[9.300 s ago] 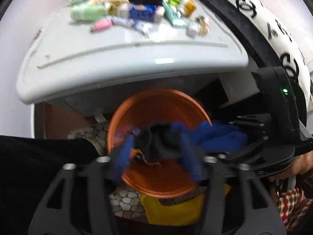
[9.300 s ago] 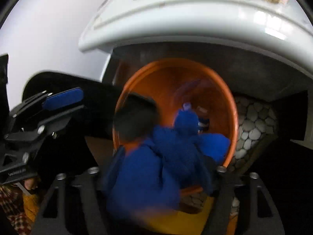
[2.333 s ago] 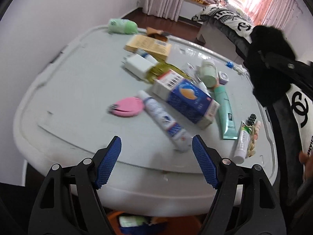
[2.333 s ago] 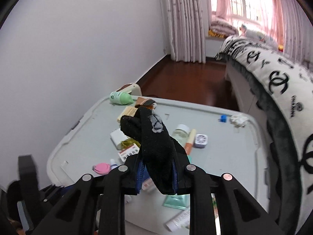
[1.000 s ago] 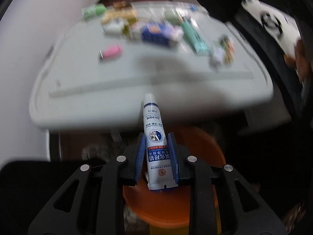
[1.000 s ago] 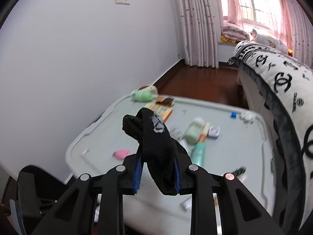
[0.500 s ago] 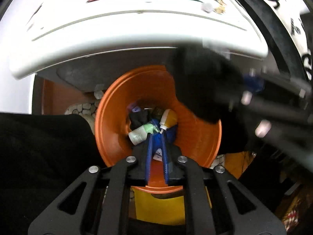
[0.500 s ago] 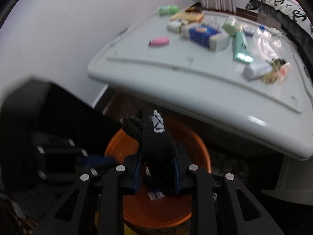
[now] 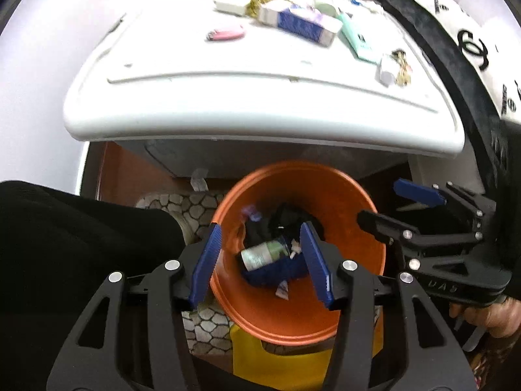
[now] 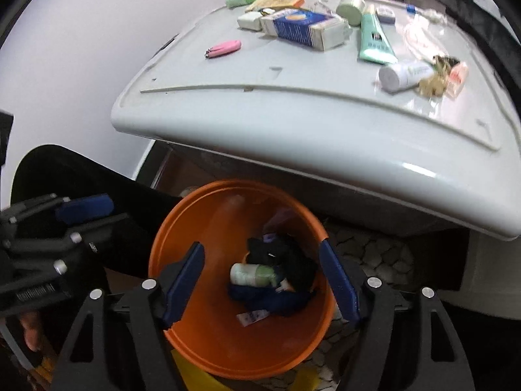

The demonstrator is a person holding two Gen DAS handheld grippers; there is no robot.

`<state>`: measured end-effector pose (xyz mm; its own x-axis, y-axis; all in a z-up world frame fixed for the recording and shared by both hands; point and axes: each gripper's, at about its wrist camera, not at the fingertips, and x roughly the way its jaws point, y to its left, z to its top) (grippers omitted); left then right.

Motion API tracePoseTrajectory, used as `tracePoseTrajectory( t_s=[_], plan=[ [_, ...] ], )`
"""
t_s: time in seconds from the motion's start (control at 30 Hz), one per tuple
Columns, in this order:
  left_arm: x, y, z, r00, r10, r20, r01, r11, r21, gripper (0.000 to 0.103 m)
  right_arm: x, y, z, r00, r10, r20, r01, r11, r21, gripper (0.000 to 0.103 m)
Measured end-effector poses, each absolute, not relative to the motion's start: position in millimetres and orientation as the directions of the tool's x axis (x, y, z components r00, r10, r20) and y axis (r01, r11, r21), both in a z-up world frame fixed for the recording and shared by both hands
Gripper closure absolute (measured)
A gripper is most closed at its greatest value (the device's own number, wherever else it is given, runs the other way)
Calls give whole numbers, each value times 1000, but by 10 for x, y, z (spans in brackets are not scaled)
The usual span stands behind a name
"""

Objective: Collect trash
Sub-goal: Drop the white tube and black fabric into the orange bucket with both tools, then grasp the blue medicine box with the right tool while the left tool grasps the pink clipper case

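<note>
Both claws now hang over the round orange plastic bin [image 10: 182, 322] with nothing in them. The left claw [image 9: 262, 262] has its blue pads spread apart; a second ago it was clamped on a white tube with blue print, and half a second ago it was down at the bin mouth. The right claw [image 10: 260, 280] is likewise spread wide, where half a second ago it gripped a black fabric piece.

That black fabric piece [image 10: 286, 260] now lies in the bin, on top of the pile, beside a pale green bottle [image 10: 252, 273] and over some dark blue cloth [image 10: 276, 299]. The tube is likely the small white-and-blue bit at the pile's edge [image 9: 282, 290] (too blurred to be sure).

So two drops are done at once, and both claws are free for the next pick.

Plenty is left on the white plastic counter [image 10: 293, 117]: a pink oval clip-like item [image 10: 224, 48], a blue-and-white carton [image 10: 304, 27], a mint green tube [image 10: 373, 40], a white tube lying on its side [image 10: 403, 75] near the right edge, with small wrappers next to it. The task is judged partway through; the next move probably calls for lifting back up to the counter.
</note>
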<state>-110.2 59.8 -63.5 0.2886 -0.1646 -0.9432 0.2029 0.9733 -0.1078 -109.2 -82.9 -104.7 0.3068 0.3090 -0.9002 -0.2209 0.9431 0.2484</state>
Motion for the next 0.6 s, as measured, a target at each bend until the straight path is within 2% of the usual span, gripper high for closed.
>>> tracePoseTrajectory(
  t_s=[0.2, 0.33, 0.4, 0.47, 0.6],
  plan=[
    [-857, 732, -325, 421, -130, -898, 176, 983, -60, 53, -987, -898, -779, 400, 265, -877, -238, 955, 179, 31],
    [-503, 890, -44, 506, -130, -852, 117, 990, -82, 53, -774, -1064, -528, 468, 205, -860, -218, 969, 113, 27],
    [-302, 947, 65, 552, -111, -826, 85, 993, -77, 43, -531, -1081, -387, 498, 165, -851, -219, 974, 61, 25],
    [-78, 995, 162, 610, -65, -790, 37, 998, -53, 39, -240, -1030, -301, 516, 134, -846, -242, 970, 7, 21],
    [240, 1079, 175, 662, 4, -749, -26, 1000, -17, 39, 397, -818, -347, 517, 143, -844, -309, 951, -28, 21]
  ],
)
